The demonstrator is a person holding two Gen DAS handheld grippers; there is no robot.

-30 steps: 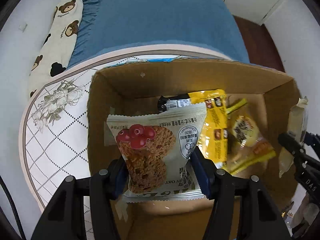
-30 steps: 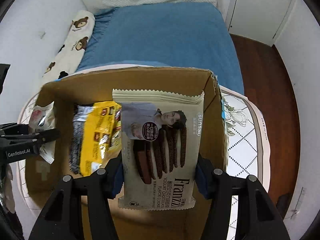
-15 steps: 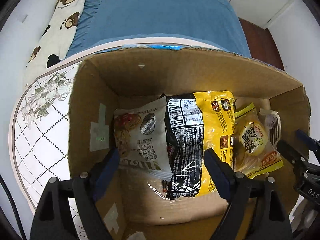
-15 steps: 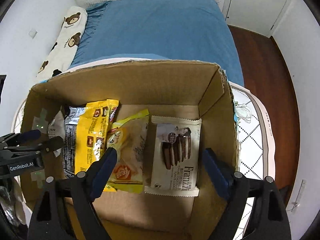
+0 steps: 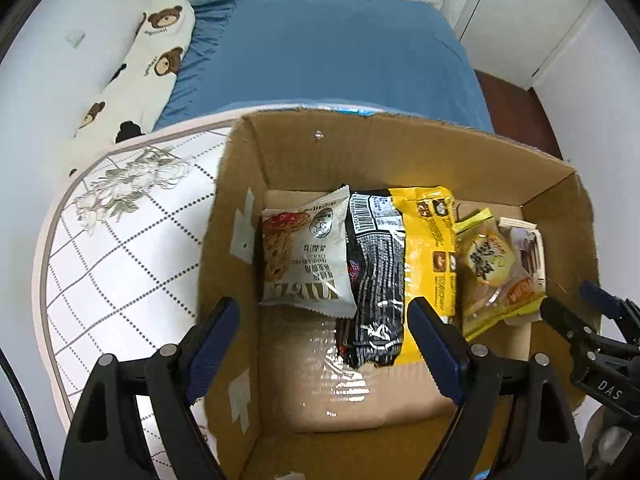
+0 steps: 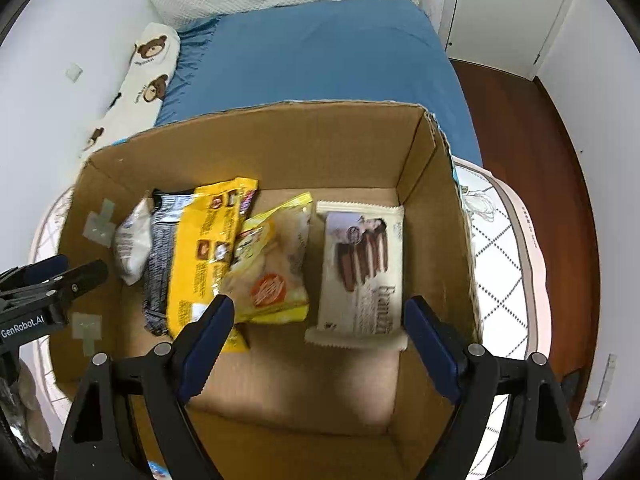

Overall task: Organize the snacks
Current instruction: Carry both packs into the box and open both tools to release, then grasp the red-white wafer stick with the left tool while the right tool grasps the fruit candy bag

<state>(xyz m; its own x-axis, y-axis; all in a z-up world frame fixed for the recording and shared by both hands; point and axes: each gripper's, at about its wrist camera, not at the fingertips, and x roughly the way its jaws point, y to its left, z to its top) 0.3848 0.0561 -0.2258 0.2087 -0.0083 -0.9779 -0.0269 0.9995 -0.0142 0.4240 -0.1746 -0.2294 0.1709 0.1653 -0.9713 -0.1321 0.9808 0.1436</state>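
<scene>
Now both my grabbers hang over the cardboard box [image 5: 400, 152], pointing down into it. My left grabber [image 5: 324, 340] has its jaws wide apart with nothing between them. My right grabber [image 6: 316, 336] is wide apart and empty too. Both have just been opening, and the packs lie loose on the box floor.

From my left camera, the oat cookie pack [image 5: 308, 256] lies at about 12 o'clock from the jaws, near the left wall of the box. Just beside it, toward 1 o'clock, is a black bag [image 5: 376, 280], and a yellow bag [image 5: 430, 248] lies partly over that. At 2 o'clock sits a small cake pack [image 5: 488, 264], and the far edge of the chocolate cookie pack [image 5: 528, 248] peeks out behind it. This view shows the other grabber at 3 o'clock, at the box's right wall.

My right camera shows the chocolate cookie pack [image 6: 362, 272] in full, flat at 12 o'clock by the right wall. The small cake pack [image 6: 276, 272] touches it at 11 o'clock. The oat cookie pack [image 6: 130, 244] is mostly hidden here, at 10 o'clock.

The box stands on a white table [image 5: 120, 248] with a flower print. The left view shows much of it. Behind it is a blue bed [image 6: 312, 56] with a bear pillow [image 5: 148, 64].
</scene>
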